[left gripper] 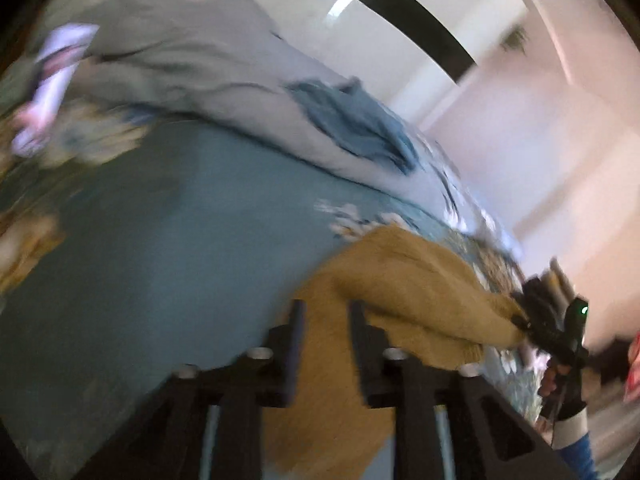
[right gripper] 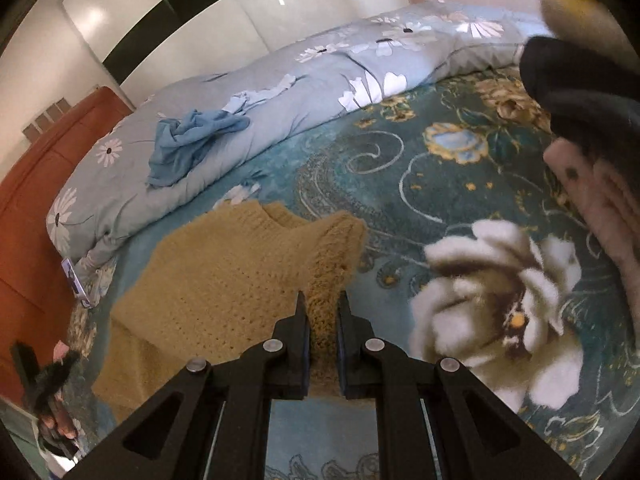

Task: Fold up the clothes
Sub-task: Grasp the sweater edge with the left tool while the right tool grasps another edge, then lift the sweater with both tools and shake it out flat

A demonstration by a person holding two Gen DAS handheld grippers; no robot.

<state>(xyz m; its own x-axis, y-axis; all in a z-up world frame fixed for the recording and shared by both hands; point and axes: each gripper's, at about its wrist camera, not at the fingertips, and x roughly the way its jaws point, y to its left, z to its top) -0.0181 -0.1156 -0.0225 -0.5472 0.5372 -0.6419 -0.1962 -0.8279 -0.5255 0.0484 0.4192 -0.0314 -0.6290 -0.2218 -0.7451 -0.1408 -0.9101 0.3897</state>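
Note:
A mustard-yellow knitted sweater (right gripper: 224, 272) lies partly on the teal floral bedspread (right gripper: 460, 160); it also shows in the left wrist view (left gripper: 400, 280). My right gripper (right gripper: 322, 300) is shut on a bunched edge of the sweater. My left gripper (left gripper: 326, 308) has sweater fabric between its fingers, which stand a little apart; the view is blurred by motion. The right gripper also shows in the left wrist view (left gripper: 524, 322), pinching the sweater's far end.
A rolled grey-blue daisy duvet (right gripper: 300, 92) lies along the far side of the bed with a crumpled blue garment (right gripper: 188, 144) on it. An orange headboard (right gripper: 36, 200) stands at left. A white wardrobe (right gripper: 180, 20) is behind.

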